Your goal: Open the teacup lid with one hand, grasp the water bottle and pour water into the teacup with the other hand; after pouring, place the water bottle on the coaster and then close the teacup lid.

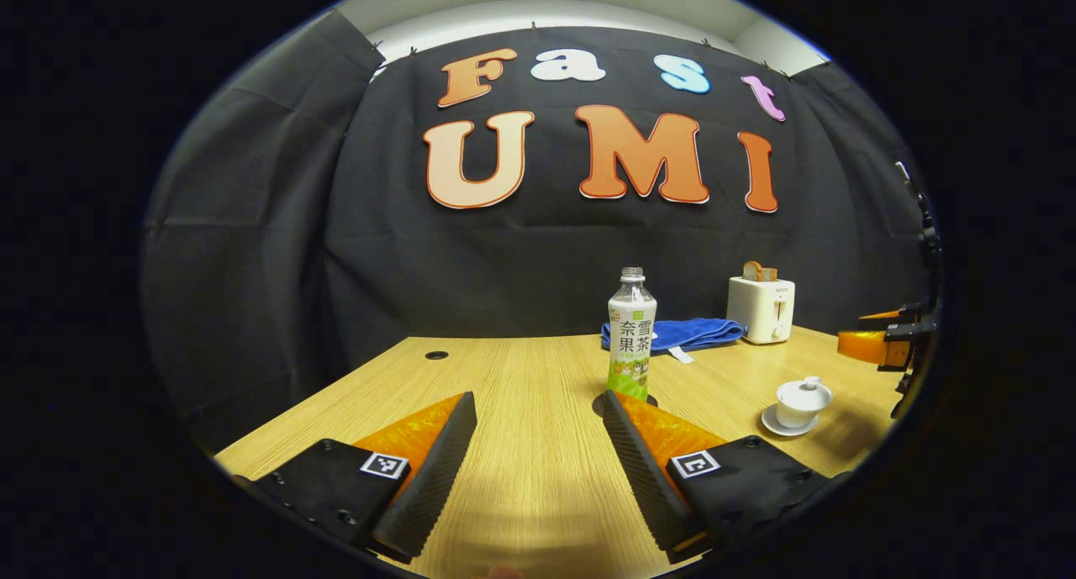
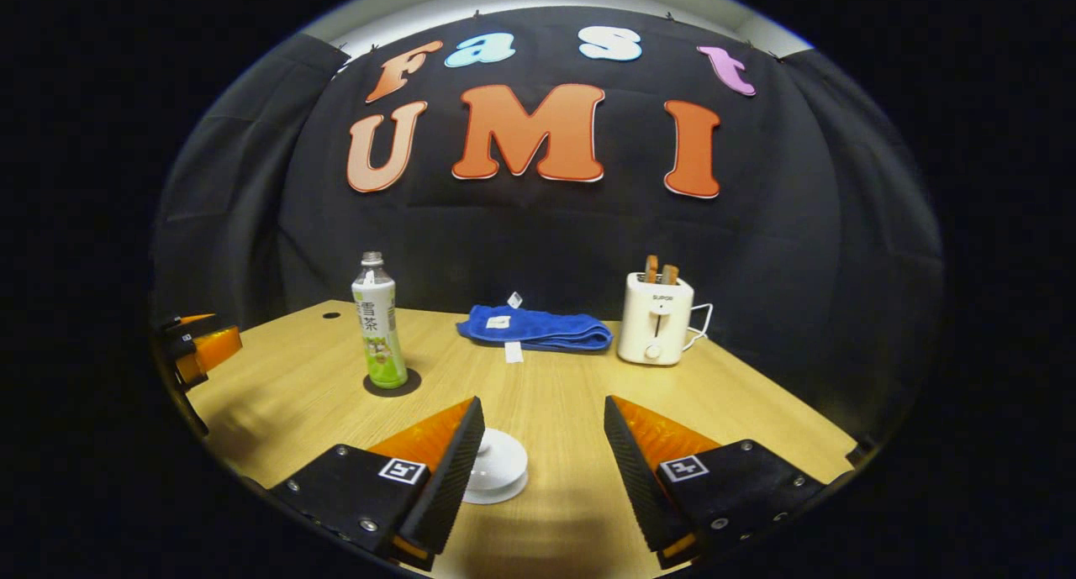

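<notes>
My left tongs hang spread apart over the wooden worktop, and just beyond them the water bottle stands upright on its dark coaster, a green label with Chinese characters on it. To the bottle's right sit the lidded white teacup on its saucer and a cream toaster. My right tongs are spread too, the teacup just beside their left finger, the blue towel between bottle and toaster.

Black screwed gripper mounts carry square, seemingly coded, markers.
</notes>
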Available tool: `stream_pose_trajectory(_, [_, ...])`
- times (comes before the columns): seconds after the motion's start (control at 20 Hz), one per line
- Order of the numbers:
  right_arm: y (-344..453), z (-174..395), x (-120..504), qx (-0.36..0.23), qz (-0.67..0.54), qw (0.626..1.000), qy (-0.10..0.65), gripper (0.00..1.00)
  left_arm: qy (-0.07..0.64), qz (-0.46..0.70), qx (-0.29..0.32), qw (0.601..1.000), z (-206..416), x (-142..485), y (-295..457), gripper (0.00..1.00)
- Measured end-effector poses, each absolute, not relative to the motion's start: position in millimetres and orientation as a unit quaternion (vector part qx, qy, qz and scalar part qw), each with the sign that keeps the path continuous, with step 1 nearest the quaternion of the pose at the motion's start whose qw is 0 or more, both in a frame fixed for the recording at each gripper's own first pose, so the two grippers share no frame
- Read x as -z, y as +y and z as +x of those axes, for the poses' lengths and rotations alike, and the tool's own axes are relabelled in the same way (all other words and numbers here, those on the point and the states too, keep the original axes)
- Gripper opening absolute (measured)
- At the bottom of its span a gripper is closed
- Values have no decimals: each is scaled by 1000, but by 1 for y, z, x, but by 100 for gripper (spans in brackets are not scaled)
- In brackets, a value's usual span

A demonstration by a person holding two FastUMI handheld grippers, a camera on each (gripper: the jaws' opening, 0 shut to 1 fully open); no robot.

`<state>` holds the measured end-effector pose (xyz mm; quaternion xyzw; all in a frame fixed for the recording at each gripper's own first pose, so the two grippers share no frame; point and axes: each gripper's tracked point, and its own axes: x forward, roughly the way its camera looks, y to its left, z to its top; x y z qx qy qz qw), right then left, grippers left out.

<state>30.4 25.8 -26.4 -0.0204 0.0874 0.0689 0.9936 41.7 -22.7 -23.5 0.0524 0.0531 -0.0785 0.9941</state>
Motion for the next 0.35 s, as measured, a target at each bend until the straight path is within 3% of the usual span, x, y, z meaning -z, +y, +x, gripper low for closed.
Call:
stream_pose_trajectory(0.15, [5, 21, 15, -46, -18, 996, 68, 97, 47, 53, 73, 995, 41, 16, -19, 96])
stream_pose_trajectory(0.35, [-10, 11, 12, -32, -21, 997, 60, 97, 38, 43, 67, 996, 38, 8, -14, 98])
